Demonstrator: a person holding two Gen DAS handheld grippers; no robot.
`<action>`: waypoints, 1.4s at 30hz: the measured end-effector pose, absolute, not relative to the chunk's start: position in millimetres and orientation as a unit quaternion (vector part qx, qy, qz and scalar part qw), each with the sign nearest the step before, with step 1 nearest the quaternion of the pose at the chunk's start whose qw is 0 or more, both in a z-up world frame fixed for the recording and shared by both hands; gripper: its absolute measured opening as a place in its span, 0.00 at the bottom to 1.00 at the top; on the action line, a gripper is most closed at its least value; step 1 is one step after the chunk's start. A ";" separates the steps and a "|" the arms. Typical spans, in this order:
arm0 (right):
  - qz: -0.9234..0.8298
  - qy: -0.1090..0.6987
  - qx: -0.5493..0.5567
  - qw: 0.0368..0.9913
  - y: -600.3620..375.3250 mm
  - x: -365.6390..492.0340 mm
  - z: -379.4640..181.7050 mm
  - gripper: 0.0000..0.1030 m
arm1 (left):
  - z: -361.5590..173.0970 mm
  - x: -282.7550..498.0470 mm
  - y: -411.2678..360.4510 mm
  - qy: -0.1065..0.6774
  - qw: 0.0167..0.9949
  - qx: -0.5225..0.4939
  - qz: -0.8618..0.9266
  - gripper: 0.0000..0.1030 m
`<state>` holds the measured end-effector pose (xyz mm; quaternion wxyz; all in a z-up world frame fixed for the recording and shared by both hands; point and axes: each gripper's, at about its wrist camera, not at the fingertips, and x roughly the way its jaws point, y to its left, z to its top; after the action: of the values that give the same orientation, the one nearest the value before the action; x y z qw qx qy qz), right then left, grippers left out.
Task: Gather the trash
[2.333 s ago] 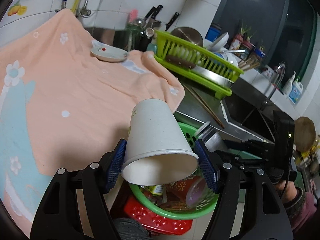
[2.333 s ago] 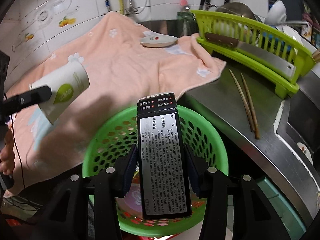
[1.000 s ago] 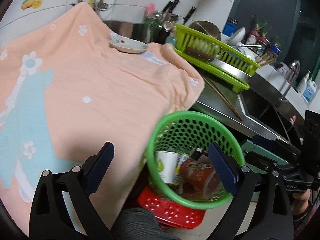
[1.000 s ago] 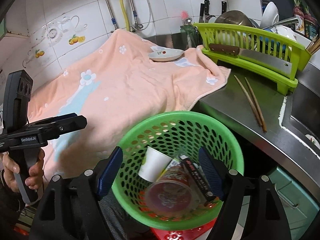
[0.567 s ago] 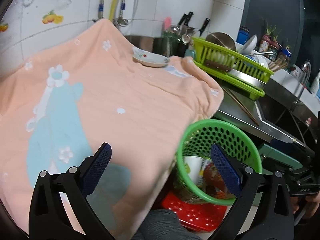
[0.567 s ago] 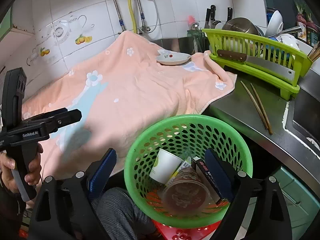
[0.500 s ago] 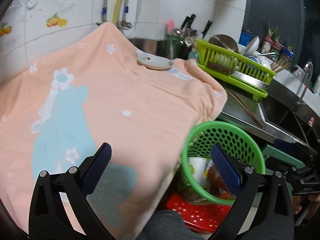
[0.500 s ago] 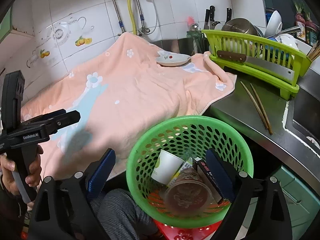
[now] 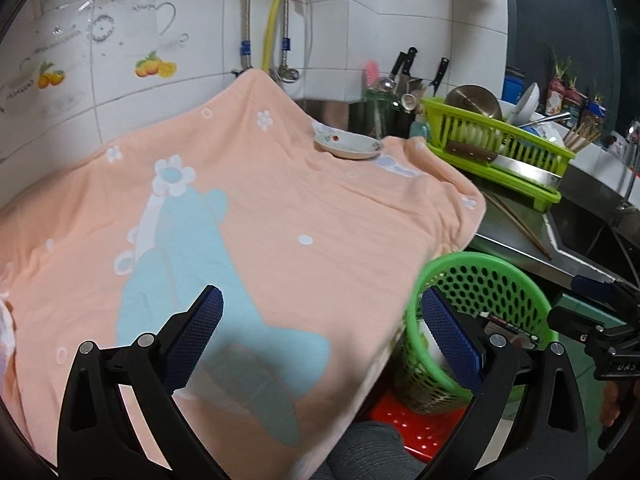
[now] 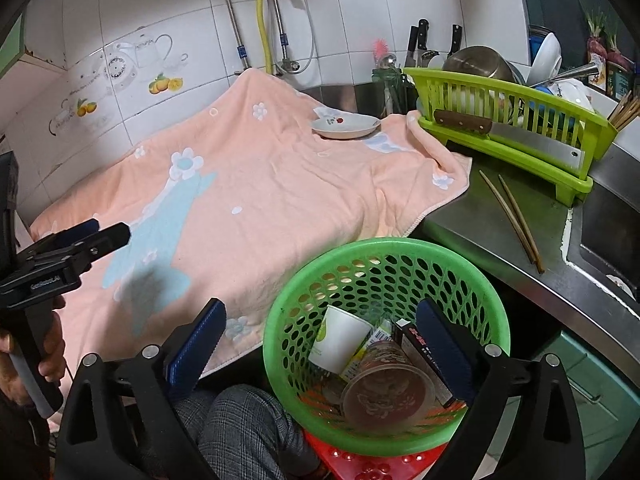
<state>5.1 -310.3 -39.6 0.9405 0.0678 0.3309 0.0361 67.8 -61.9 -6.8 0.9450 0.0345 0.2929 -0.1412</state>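
Both grippers, left gripper (image 9: 320,336) and right gripper (image 10: 320,340), now gape empty (right just widened); one basket (image 10: 320,268) holds two cups, one box.

Surface (image 10: 472,220) = steel kitchen top, mostly covered on the left by a peach towel (image 10: 280,192) w/ white flowers & a pale-blue patch; towel's front edge hangs over the surface's front. Small white dish (image 10: 346,126) sits on the towel near the back, by the wall. Right of the towel, bare dark metal: pair of chopsticks (image 10: 512,220) lying loose, side by side, pointing front-to-back. Behind them a lime-green dish rack (image 10: 508,140) stands on the surface, its left end just beside the towel's corner. Far right the surface drops into a sink (image 10: 608,232).
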 end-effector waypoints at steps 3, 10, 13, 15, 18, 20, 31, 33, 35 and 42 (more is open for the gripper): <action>0.034 0.331 0.071 0.940 -309.4 5.3 -38.9 0.90 | -3.9 63.5 -59.9 0.282 0.949 0.040 -0.135 0.95; 0.020 0.326 0.066 0.943 -307.5 1.4 -34.9 0.91 | -1.6 57.8 -58.6 0.279 0.950 0.034 -0.139 0.95; 0.017 0.324 0.068 0.943 -307.0 -0.7 -33.9 0.91 | -2.6 56.7 -58.5 0.282 0.948 0.030 -0.146 0.95; 0.015 0.324 0.070 0.944 -307.0 -1.6 -33.8 0.91 | -2.7 54.6 -58.9 0.280 0.947 0.031 -0.152 0.95; 0.014 0.323 0.069 0.944 -306.5 -2.1 -33.9 0.91 | -2.3 51.9 -58.2 0.276 0.949 0.032 -0.149 0.95; 0.011 0.322 0.068 0.944 -305.7 -2.2 -33.5 0.91 | -1.0 50.7 -57.1 0.274 0.950 0.029 -0.149 0.95; 0.008 0.319 0.067 0.945 -306.9 -3.2 -31.6 0.91 | 2.6 46.9 -59.6 0.267 0.952 0.035 -0.146 0.95; 0.008 0.318 0.068 0.946 -307.3 -3.6 -30.9 0.91 | 3.2 46.1 -60.2 0.264 0.953 0.039 -0.145 0.95; 0.007 0.318 0.067 0.946 -307.4 -3.8 -30.6 0.91 | 4.4 45.7 -60.4 0.263 0.953 0.040 -0.145 0.95; 0.010 0.317 0.065 0.946 -304.0 -2.8 -28.3 0.92 | 5.8 44.5 -58.9 0.262 0.954 0.039 -0.144 0.95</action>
<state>-2.8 -304.0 -28.3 0.9462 0.0653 0.3167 0.0102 44.5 -58.9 5.8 0.9536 0.0389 0.2616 -0.1442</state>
